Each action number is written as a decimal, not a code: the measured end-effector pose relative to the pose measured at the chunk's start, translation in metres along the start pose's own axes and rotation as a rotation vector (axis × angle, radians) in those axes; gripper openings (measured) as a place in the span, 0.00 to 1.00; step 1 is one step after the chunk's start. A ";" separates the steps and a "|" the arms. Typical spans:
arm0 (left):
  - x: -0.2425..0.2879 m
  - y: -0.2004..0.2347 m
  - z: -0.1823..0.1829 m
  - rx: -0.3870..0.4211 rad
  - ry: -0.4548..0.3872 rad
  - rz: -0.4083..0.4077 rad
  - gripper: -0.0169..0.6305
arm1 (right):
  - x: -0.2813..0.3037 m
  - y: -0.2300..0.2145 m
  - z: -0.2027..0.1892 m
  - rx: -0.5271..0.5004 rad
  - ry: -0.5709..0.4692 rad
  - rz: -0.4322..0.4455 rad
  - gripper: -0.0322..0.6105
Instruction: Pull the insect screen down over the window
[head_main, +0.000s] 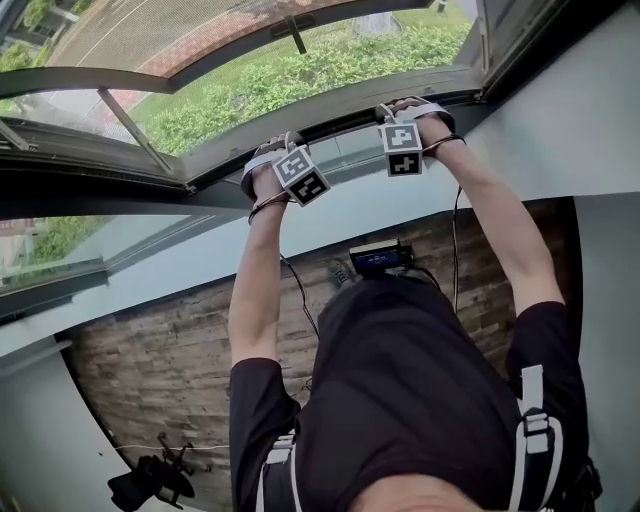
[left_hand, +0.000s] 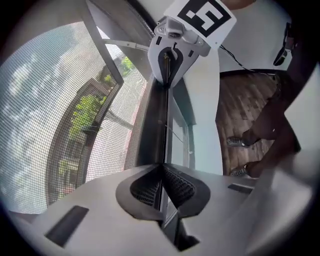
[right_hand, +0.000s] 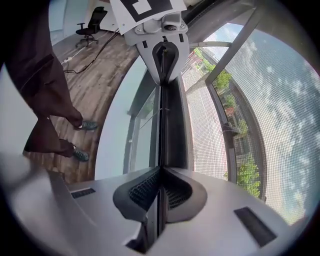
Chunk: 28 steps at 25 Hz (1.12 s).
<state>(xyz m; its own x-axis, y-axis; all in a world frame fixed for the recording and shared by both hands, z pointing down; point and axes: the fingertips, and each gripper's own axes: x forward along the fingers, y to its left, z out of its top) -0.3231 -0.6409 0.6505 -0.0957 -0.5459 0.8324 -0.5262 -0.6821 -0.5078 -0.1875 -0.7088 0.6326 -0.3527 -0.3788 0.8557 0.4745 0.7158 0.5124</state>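
Head view has both arms reaching to the window frame (head_main: 90, 165), where the left gripper (head_main: 278, 150) and right gripper (head_main: 410, 112) sit side by side on the dark bottom bar (head_main: 345, 128) of the insect screen (head_main: 170, 35). Left gripper view shows the left gripper's (left_hand: 161, 167) ribbed jaws pinching the bar's (left_hand: 152, 125) thin edge, and right gripper view shows the right gripper (right_hand: 161, 170) doing likewise. Mesh (right_hand: 260, 100) stretches from the bar on the outdoor side, with trees behind it.
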 end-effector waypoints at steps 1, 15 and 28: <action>0.000 0.000 0.000 0.005 0.000 -0.002 0.06 | -0.001 0.001 0.000 -0.003 0.002 0.007 0.08; 0.000 0.005 0.005 0.010 0.005 0.047 0.06 | 0.011 -0.008 -0.007 -0.025 0.002 -0.026 0.08; 0.000 0.009 -0.012 0.046 -0.004 0.148 0.06 | 0.016 -0.013 0.005 0.000 0.000 -0.109 0.08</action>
<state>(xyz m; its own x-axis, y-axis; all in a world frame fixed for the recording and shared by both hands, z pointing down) -0.3379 -0.6411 0.6492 -0.1662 -0.6442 0.7466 -0.4673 -0.6153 -0.6349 -0.2035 -0.7212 0.6398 -0.4016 -0.4543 0.7952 0.4337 0.6704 0.6021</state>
